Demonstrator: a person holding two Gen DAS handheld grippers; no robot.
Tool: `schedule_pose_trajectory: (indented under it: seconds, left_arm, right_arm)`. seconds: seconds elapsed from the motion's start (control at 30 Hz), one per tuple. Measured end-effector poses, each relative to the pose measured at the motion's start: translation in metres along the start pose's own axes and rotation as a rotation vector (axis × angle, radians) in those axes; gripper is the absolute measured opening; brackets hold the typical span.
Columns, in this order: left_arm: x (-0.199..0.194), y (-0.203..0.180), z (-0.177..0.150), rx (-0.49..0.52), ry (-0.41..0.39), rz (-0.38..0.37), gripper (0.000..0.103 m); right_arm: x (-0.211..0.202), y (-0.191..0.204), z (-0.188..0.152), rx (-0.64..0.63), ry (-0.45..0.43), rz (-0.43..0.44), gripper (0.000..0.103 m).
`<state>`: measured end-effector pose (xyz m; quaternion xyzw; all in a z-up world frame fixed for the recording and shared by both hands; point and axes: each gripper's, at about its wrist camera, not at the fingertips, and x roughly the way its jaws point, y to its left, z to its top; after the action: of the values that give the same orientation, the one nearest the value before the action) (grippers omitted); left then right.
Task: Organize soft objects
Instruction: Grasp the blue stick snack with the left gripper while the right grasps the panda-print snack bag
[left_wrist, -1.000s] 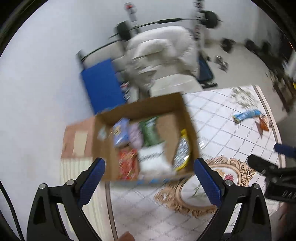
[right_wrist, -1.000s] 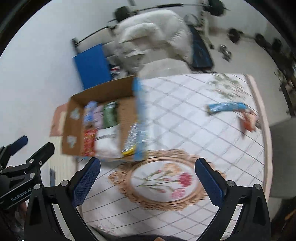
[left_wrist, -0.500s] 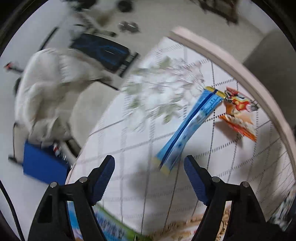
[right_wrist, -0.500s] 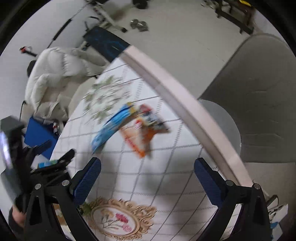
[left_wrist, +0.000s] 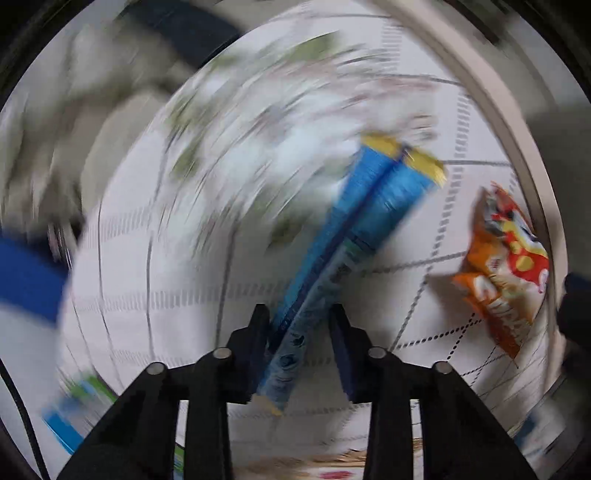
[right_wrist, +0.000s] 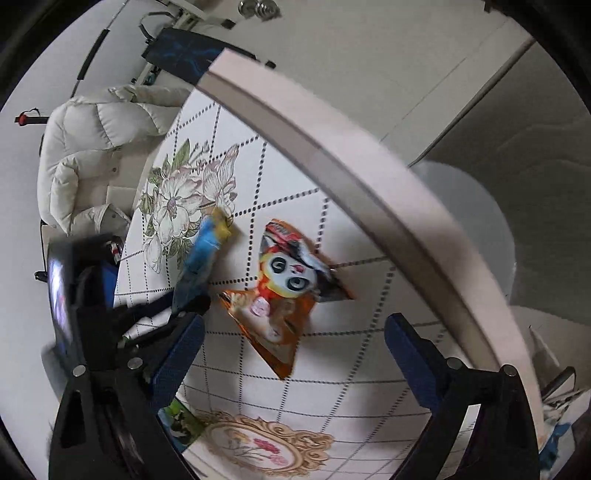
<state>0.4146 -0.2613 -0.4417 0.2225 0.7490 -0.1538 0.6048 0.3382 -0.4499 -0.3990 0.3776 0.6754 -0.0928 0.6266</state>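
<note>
Since the frame half a second earlier, the left gripper (left_wrist: 299, 328) has closed in from a wide stance to straddle the near end of the long blue foil snack packet with yellow end seals (left_wrist: 354, 229), which then lay ahead of it. Its jaws now stand narrow on either side of the packet; whether they actually pinch it cannot be told through the motion blur. The right gripper (right_wrist: 291, 339) hangs released, jaws wide, at the bottom of its frame.

Just beyond it, at frame centre, lies the crinkled orange foil snack pouch printed with a panda face (right_wrist: 288, 291), flat on the white tablecloth with dotted diamond grid (right_wrist: 332, 387). The blue packet (right_wrist: 203, 254) lies just left of it, apart.

Both packs look light, soft and slippery; a pinch across a flat sealed end or the narrow body would probably hold best, as a bulging middle may slide out.

Further off, the pale pink table rim (right_wrist: 332, 158) curves close behind the pouch; open cloth lies nearer and leftward.
</note>
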Motion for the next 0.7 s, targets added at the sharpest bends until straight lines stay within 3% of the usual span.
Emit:
schedule_pose_trajectory:
  seconds: [0.1, 0.2, 0.27, 0.3, 0.33, 0.43, 0.7]
  left_arm:
    - [0.014, 0.027, -0.03, -0.196, 0.065, -0.134, 0.024]
    - [0.018, 0.039, -0.054, -0.286, 0.038, -0.175, 0.023]
    - [0.02, 0.043, -0.065, -0.32, 0.026, -0.194, 0.021]
    - [0.02, 0.045, -0.069, -0.328, 0.019, -0.198, 0.02]
    - [0.019, 0.047, -0.074, -0.338, 0.006, -0.195, 0.018]
    - [0.013, 0.054, -0.086, -0.36, -0.032, -0.177, 0.016]
    - [-0.031, 0.08, -0.137, -0.407, -0.161, -0.202, 0.014]
  right_arm:
    - [0.019, 0.01, 0.007, 0.01, 0.036, -0.026, 0.097]
    - [0.039, 0.019, 0.013, -0.003, 0.063, -0.106, 0.092]
    - [0.052, 0.025, 0.014, -0.029, 0.083, -0.16, 0.08]
    - [0.058, 0.027, 0.012, -0.037, 0.099, -0.188, 0.06]
    - [0.058, 0.03, 0.009, -0.052, 0.086, -0.214, 0.048]
    - [0.058, 0.041, -0.001, -0.104, 0.065, -0.262, 0.038]
    - [0.036, 0.082, -0.052, -0.242, 0.012, -0.221, 0.036]
